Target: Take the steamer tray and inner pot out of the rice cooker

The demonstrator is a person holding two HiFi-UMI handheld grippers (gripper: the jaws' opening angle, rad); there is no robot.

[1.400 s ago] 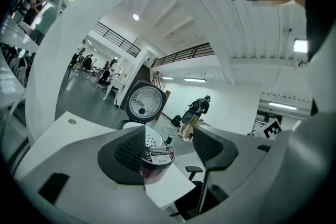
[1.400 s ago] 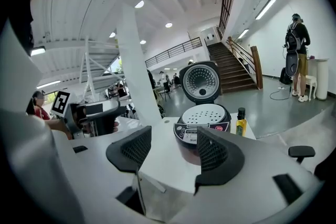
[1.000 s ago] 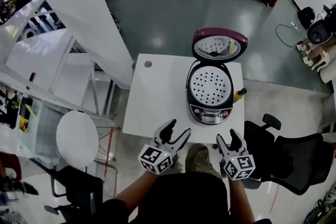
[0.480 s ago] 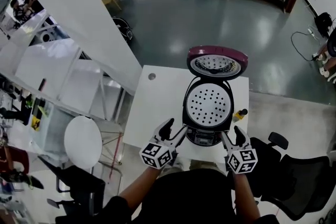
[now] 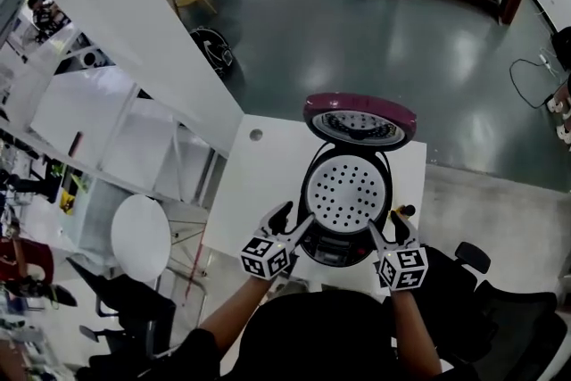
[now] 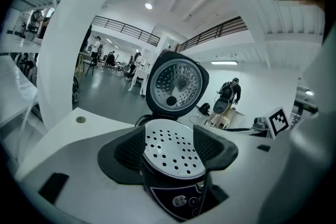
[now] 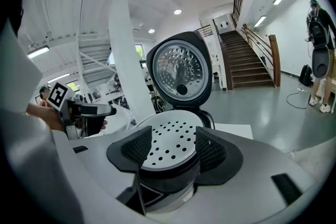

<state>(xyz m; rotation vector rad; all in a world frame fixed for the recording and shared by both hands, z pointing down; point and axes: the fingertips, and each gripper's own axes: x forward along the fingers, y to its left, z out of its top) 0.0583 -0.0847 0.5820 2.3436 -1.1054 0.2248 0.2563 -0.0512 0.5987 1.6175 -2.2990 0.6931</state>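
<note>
The rice cooker stands on the white table with its maroon lid raised at the back. The white perforated steamer tray lies across its mouth and hides the inner pot. My left gripper is open at the cooker's front left, and my right gripper is open at its front right. In the left gripper view the left gripper frames the tray between its spread jaws. In the right gripper view the right gripper frames the tray the same way. Neither touches it.
The white table has a round hole near its back left corner. A small yellow and black object lies right of the cooker. A black office chair stands at the right, a round white stool at the left.
Both grippers have come forward from the table's near edge to either side of the cooker's front. Both stay open. The cooker and tray have not moved.
</note>
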